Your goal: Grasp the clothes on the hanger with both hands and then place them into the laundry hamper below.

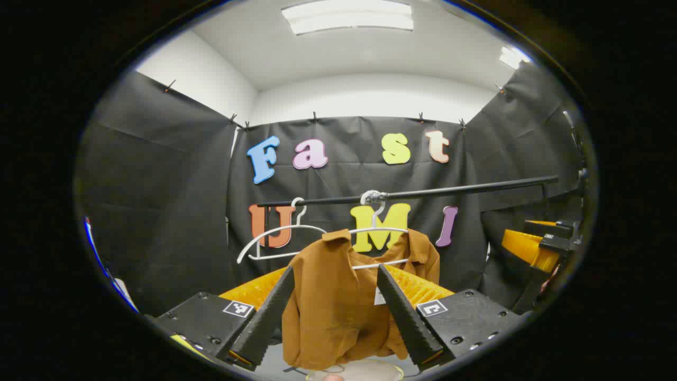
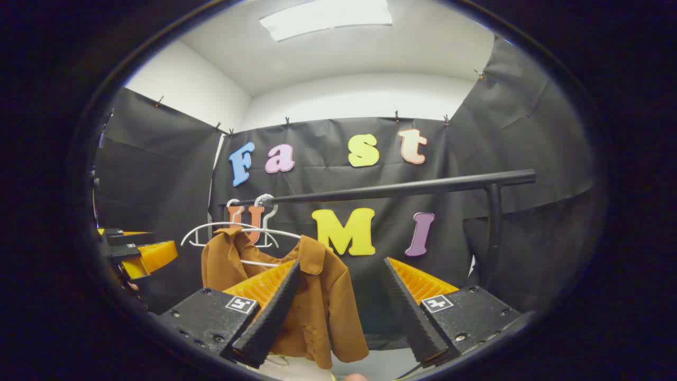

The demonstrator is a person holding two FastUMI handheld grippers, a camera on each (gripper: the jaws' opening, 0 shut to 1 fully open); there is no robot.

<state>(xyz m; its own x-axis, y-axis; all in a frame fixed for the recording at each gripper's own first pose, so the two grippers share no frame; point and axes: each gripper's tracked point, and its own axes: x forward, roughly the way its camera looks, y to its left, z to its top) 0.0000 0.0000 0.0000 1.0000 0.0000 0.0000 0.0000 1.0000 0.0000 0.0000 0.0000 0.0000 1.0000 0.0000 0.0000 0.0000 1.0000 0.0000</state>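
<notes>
Shirt (image 1: 338, 301) hangs framed between left tongs (image 1: 336, 293) (spread wide), untouched

Bright, even light from ceiling panels (image 1: 347, 16); panel glare washes out detail. Strong fisheye bending of the rail (image 2: 391, 189) toward edges; focus sharp, shadows soft.

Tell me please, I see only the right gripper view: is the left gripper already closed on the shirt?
Observer: No. In the left gripper view the left gripper is open, with the brown shirt framed between its fingers.
Operator: Is the other hanger free of clothes?
Observer: Yes. The left gripper view shows the empty white hanger hanging bare, to the left of the shirt's hanger.
</notes>
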